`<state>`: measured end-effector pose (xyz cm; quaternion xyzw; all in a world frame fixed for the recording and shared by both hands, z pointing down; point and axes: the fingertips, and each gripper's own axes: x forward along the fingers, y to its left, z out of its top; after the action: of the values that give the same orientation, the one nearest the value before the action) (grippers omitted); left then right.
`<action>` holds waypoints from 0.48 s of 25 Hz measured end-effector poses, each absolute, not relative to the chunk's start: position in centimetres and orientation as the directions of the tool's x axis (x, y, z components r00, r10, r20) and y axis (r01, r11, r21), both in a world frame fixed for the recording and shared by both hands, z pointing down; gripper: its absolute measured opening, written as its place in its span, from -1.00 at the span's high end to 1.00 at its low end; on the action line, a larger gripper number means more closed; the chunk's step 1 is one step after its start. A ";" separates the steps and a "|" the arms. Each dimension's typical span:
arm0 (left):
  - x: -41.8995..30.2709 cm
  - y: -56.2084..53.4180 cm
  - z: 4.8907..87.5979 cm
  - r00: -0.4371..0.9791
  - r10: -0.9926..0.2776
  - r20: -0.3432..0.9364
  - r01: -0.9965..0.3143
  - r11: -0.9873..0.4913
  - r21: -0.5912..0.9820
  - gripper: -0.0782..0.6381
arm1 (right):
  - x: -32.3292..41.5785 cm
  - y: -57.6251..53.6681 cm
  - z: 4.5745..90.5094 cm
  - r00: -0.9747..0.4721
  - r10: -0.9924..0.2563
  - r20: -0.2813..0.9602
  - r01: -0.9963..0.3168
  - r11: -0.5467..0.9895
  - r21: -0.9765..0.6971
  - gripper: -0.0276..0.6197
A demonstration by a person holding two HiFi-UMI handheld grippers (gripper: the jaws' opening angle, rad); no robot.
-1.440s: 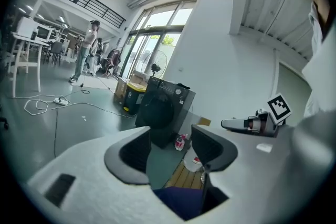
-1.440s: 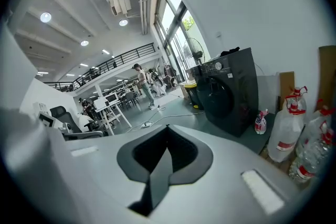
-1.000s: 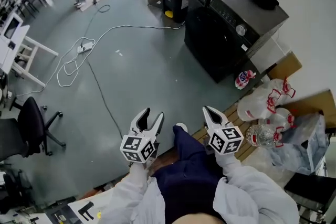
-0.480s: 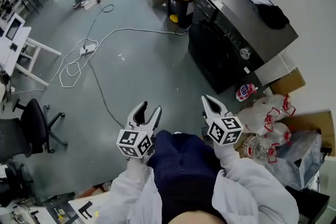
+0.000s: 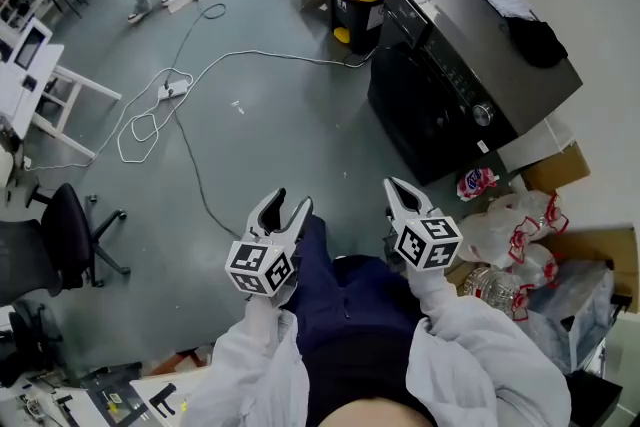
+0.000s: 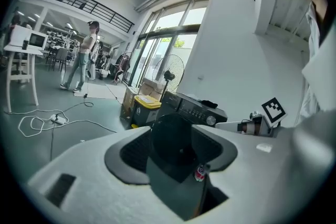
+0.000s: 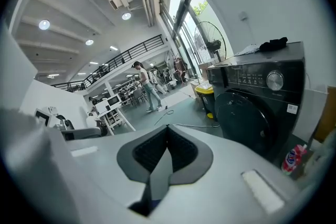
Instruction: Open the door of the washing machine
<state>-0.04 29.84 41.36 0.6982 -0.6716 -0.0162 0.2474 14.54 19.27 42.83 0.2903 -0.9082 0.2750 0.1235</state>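
Light grey sleeves (image 5: 262, 370), navy trousers (image 5: 352, 315)

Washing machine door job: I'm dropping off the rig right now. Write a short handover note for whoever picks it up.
Left tool: open, empty, held low in front of the person.
Right tool: shut on nothing, beside it.
Washing machine: ahead and to the right, out of touch of both tools. Its round door is shut, and a dark cloth lies on top.
Done: nothing on the door yet.
Left: step up, open the right tool, probably take the door edge with it and swing it open. Mind the cable on the floor and the bags by the machine.
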 end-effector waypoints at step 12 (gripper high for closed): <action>-10.6 19.3 39.1 0.214 -0.926 0.311 -0.928 -0.093 0.361 0.14 | 5.9 9.5 40.7 -0.730 -0.566 0.382 -0.683 0.586 -0.436 0.90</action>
<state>-10.56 19.34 39.14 0.7393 -0.6268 0.0020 0.2461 5.86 9.55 40.70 0.3530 -0.8848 0.2867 0.1015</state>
